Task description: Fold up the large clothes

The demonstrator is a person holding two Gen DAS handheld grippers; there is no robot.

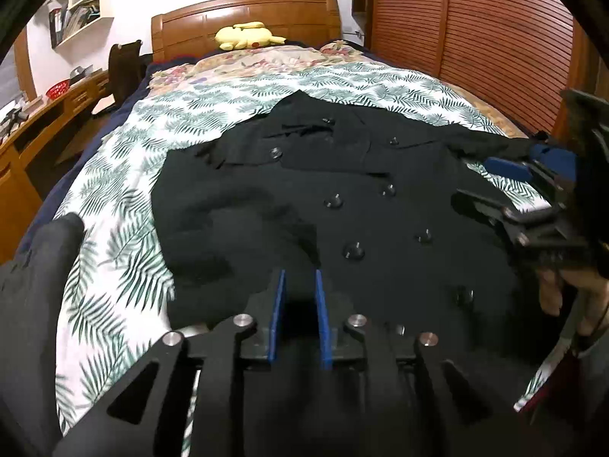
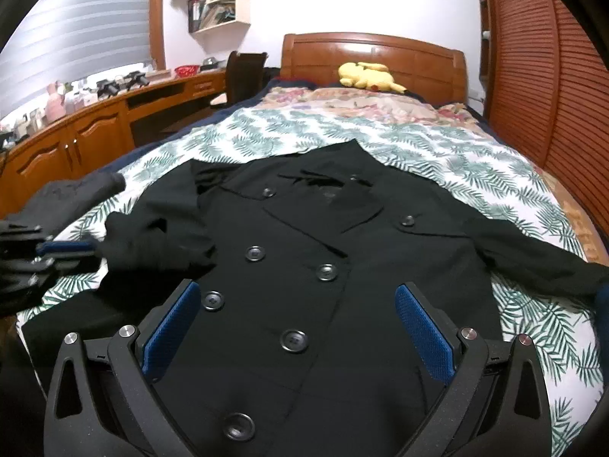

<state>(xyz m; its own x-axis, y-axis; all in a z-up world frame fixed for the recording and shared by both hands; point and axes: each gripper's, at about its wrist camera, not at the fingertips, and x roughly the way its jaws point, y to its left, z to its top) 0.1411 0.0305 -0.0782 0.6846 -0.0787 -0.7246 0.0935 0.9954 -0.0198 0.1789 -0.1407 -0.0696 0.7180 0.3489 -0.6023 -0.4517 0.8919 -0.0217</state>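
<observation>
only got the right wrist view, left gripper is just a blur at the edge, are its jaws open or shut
observer: Slightly open. The left gripper shows a narrow gap between its jaws, with nothing in it.
operator: what is it pointing at
observer: The lower part of the black coat, just beside the sleeve folded in over the front.

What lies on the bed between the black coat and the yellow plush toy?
Only bedding: the leaf-print cover, then a floral blanket nearer the yellow plush toy. Nothing else sits beyond the black coat. The right wrist view shows it best.
</observation>
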